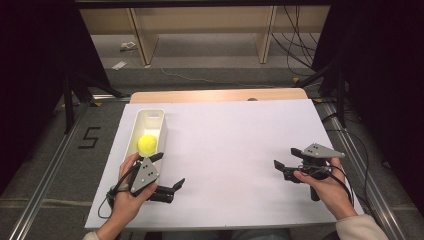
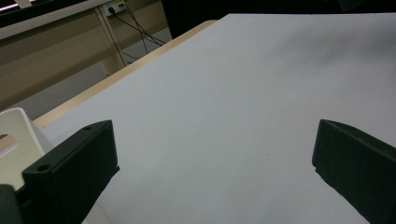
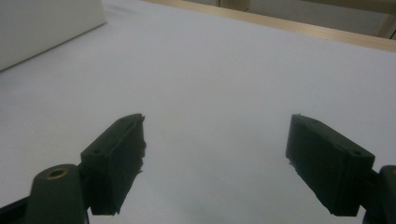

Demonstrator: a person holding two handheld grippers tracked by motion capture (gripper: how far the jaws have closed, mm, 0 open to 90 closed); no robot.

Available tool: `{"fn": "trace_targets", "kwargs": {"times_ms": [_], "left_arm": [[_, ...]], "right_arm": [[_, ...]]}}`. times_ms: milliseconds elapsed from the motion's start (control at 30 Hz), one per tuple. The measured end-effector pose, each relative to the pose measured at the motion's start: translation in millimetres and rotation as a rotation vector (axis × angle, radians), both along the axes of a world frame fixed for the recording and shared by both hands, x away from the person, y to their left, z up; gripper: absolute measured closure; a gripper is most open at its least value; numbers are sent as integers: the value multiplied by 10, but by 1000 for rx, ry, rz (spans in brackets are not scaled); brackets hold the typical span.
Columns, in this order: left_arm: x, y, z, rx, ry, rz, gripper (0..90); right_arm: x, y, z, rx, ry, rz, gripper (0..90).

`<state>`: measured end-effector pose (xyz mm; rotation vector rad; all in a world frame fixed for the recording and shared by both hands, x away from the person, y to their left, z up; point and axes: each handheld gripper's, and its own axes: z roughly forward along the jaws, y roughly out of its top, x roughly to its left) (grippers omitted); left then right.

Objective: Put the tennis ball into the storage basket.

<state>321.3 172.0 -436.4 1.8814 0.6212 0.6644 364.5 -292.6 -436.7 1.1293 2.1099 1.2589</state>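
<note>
Black jaws of the left gripper (image 1: pixel 170 170) stand wide apart with nothing between them, low over the white sheet just beside the near end of the white bin (image 1: pixel 162 131); its own camera sees one corner of that bin (image 2: pixel 16 135) at the left edge and bare sheet ahead. That closeness suggests the hand is working with the bin's contents, either about to reach in or just clear of it, though which cannot be told. Inside the bin, toward its near end, lies the yellow ball (image 1: pixel 147 144), resting loose on the floor of the bin and touching neither gripper. Well apart from the bin, on the far side of the sheet, the right gripper (image 1: pixel 285 157) is also spread open and empty, its jaws pointing back toward the bin, whose white wall (image 3: pixel 46 28) fills the upper left corner of its view. It seems parked out of the way, leaving the left hand room. Beneath everything, the white sheet (image 1: pixel 235 145) covers a wooden table (image 1: pixel 220 95) whose far edge shows beyond the bin.
</note>
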Motion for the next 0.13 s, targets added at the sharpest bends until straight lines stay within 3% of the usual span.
{"fn": "trace_targets", "kwargs": {"times_ms": [133], "left_arm": [[2,-10,-4,4,4,-4,0]], "right_arm": [[0,1,0,5,0,-2,202]]}}
